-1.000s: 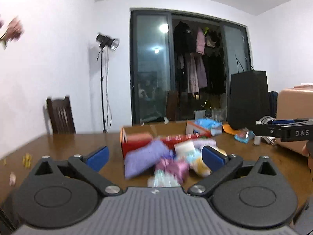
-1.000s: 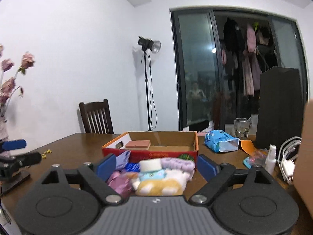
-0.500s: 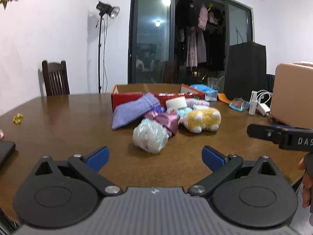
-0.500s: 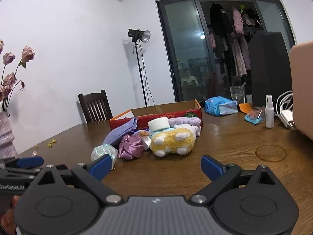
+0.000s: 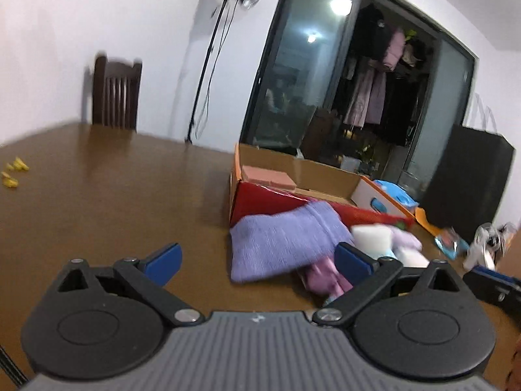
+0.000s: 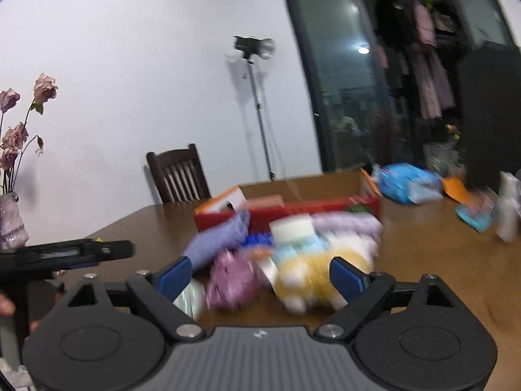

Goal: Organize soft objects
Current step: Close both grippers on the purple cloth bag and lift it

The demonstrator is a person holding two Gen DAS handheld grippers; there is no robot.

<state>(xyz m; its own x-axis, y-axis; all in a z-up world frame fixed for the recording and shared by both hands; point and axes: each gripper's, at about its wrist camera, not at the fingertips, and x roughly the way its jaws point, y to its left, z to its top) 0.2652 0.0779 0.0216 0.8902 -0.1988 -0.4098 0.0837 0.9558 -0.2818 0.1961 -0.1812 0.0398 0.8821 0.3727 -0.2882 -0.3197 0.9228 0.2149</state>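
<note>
Right wrist view shows the pile of soft things just ahead of the right gripper (image 6: 257, 275): a yellow plush (image 6: 312, 270) between and beyond its blue pads, a pink satin bundle (image 6: 232, 280) toward its left pad, a white foam block (image 6: 291, 226) farther out. The pile sits against the near wall of the red cardboard box (image 6: 293, 211). This gripper's jaws stand wide and have just been closing a little, with nothing pressed between the pads. In the left wrist view the left gripper (image 5: 257, 259) is likewise wide, also just narrowed slightly, gripping nothing; a purple knitted cloth (image 5: 283, 241) lies ahead of it toward its right pad, leaning on the box's near corner.

Both views are smeared, so the grippers are likely travelling quickly. The risk, as I judge it, is a fast approach shoving the loose heap sideways or snagging two items at once, since they overlap. The two grippers are also near each other and could clash over the same pile.

To the left gripper's left the wooden table (image 5: 97, 195) is bare and offers room. To the right gripper's right lie a blue packet (image 6: 410, 185) and a white bottle (image 6: 508, 208), which narrow that side.
</note>
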